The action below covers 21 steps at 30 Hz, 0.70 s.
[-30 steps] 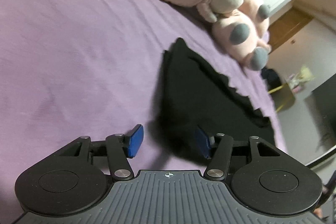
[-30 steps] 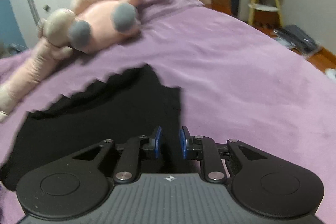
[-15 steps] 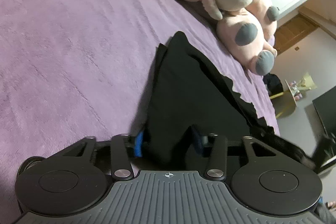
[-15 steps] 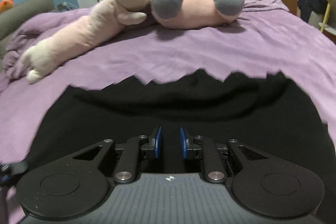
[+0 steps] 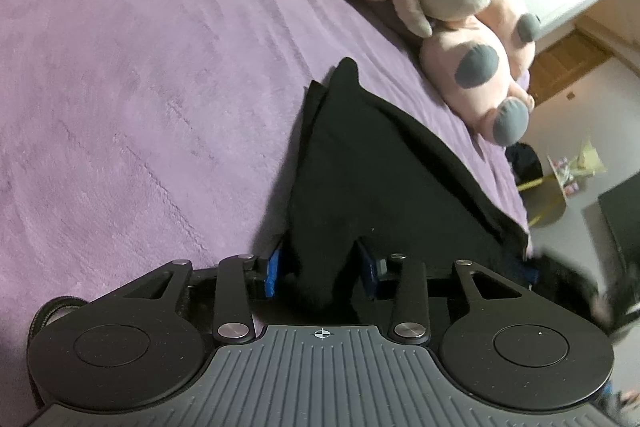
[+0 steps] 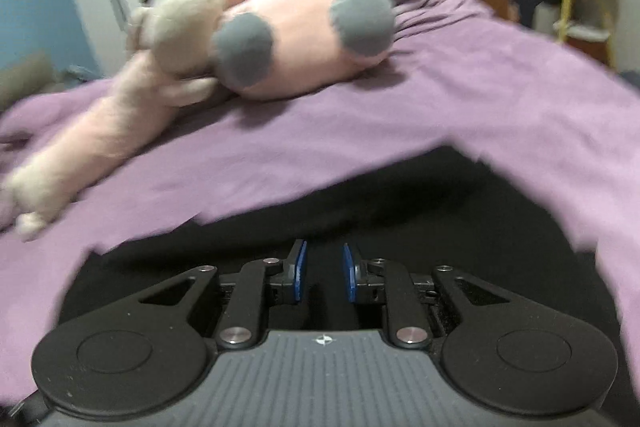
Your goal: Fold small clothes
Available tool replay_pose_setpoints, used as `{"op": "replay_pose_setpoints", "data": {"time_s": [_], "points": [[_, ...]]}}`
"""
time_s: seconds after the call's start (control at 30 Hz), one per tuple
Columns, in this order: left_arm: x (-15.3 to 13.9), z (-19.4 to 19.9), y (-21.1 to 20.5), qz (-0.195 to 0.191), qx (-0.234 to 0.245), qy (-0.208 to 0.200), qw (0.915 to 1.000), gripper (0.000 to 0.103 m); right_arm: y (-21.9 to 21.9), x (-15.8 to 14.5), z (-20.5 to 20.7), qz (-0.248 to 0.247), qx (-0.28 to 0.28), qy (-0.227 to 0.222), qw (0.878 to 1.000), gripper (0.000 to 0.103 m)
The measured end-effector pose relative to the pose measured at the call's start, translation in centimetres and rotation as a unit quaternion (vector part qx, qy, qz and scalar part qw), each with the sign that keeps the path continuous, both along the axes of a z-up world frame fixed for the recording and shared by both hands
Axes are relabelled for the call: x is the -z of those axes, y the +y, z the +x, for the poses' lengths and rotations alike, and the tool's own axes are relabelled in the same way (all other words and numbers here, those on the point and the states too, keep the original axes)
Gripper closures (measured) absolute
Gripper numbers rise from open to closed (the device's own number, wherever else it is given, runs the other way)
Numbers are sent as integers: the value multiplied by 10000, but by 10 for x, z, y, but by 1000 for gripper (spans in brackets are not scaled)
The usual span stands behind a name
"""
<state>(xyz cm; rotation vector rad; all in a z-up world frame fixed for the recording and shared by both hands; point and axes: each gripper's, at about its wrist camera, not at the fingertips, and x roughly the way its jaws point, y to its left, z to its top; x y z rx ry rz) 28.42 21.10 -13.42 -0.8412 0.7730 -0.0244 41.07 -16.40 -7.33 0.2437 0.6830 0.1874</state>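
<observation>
Left gripper [image 5: 322,273] tilted down, just closed, clamping the black garment's [image 5: 372,183] corner. Right gripper [image 6: 323,273] pinches its near edge. Bare purple bedspread [image 5: 132,87] lies left; plush toys [image 6: 288,39] beyond.

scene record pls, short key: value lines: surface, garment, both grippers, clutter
surface: purple bedspread
garment: black garment, lying on the bedspread, edges layered
left gripper: has just been closing; fingers now pinch a bunched corner of the garment
right gripper: narrow gap over the garment; grip unclear, view blurred
clutter: pink plush toys beyond the garment, apart from it
</observation>
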Motion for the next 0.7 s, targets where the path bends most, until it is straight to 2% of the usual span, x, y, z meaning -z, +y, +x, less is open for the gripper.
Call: {"op": "replay_pose_setpoints", "data": {"time_s": [0.1, 0.17, 0.2, 0.27, 0.33, 0.4, 0.47, 0.57, 0.6, 0.63, 0.7], "points": [[-2, -1, 0, -161, -60, 35, 9998, 62, 7, 6, -46, 340, -645, 161, 9972, 83], [-4, -3, -2, -271, -59, -20, 9996, 70, 15, 11, -74, 229, -905, 141, 9955, 82], [-4, -4, -3, -335, -48, -45, 9994, 78, 20, 14, -85, 140, -1021, 153, 9946, 82], [-5, -5, -4, -425, -69, -134, 9990, 78, 25, 19, -101, 140, -1057, 179, 9941, 82], [-2, -2, -4, -464, -142, -40, 9988, 74, 28, 22, -107, 224, -1038, 306, 9939, 81], [3, 1, -4, -305, -286, 170, 9990, 68, 32, 19, -110, 199, -1065, 347, 9935, 80], [6, 1, -3, -305, -410, 85, 9987, 67, 36, 12, -112, 248, -1090, 379, 9930, 80], [7, 7, -5, -404, -540, 91, 9977, 74, 49, 14, -112, 78, -1118, 486, 9925, 79], [6, 8, -6, -447, -531, 82, 9976, 80, 54, 17, -114, -19, -1145, 500, 9922, 78], [5, 10, -7, -477, -505, 66, 9976, 82, 58, 17, -115, -148, -1166, 475, 9919, 78], [-1, 10, -8, -385, -485, -11, 9981, 84, 58, 12, -118, -246, -1160, 395, 9922, 80]]}}
